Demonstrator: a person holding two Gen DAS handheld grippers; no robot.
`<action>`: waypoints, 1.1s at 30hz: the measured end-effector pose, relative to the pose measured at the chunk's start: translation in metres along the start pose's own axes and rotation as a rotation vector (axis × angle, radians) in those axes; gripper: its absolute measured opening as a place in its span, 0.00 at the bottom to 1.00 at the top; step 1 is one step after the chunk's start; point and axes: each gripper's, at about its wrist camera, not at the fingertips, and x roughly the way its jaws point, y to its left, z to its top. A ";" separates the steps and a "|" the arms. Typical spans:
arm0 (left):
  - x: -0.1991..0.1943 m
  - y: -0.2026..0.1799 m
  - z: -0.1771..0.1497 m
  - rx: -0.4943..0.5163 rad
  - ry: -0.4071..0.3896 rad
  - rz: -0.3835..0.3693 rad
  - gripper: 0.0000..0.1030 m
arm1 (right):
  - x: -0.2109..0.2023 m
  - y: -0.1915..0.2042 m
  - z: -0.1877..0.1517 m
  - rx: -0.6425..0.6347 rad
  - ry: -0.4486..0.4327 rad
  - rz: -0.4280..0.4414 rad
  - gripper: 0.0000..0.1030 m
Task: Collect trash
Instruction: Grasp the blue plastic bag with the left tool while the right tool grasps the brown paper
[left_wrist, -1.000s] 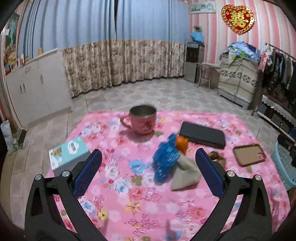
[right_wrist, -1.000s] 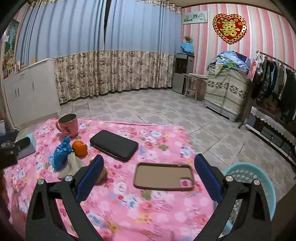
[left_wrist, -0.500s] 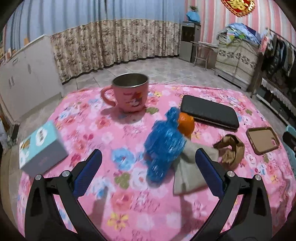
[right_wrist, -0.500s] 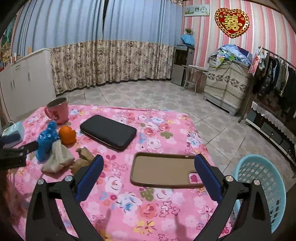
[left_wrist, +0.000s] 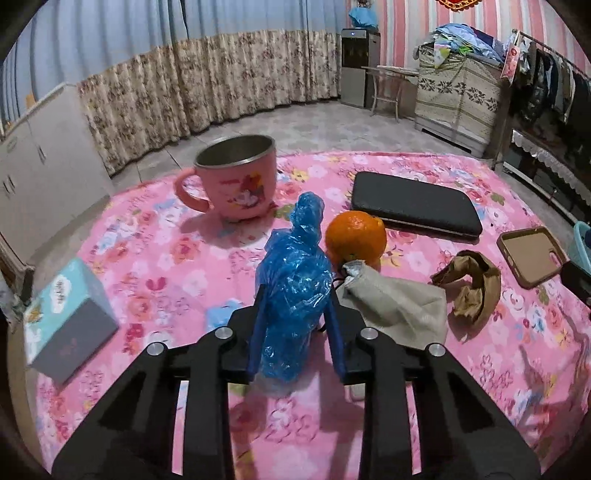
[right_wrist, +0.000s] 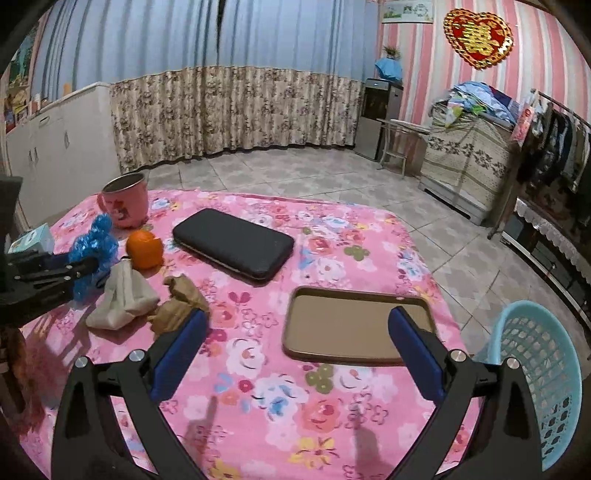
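A crumpled blue plastic bag stands on the pink floral tablecloth. My left gripper is shut on it, one blue finger on each side; the bag also shows in the right wrist view. Beside it lie a grey cloth pouch and a crumpled brown paper. My right gripper is open and empty above the table's near right part, over a brown phone case. A light blue basket stands on the floor off the table's right edge.
An orange, a pink cup, a black case and a teal box sit on the table. Cabinets line the left wall. Tiled floor lies beyond the table.
My left gripper moved forward and down and closed on the blue bag. My right gripper moved slightly closer over the brown phone case and stayed open.
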 end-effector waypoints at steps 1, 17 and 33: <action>-0.004 0.002 -0.001 0.001 -0.004 0.009 0.27 | 0.001 0.005 0.001 -0.010 0.000 0.008 0.94; -0.047 0.042 -0.020 -0.102 -0.011 0.060 0.27 | 0.050 0.057 0.004 -0.087 0.121 0.086 0.92; -0.046 0.054 -0.021 -0.152 -0.025 0.062 0.27 | 0.042 0.056 0.005 -0.101 0.129 0.171 0.37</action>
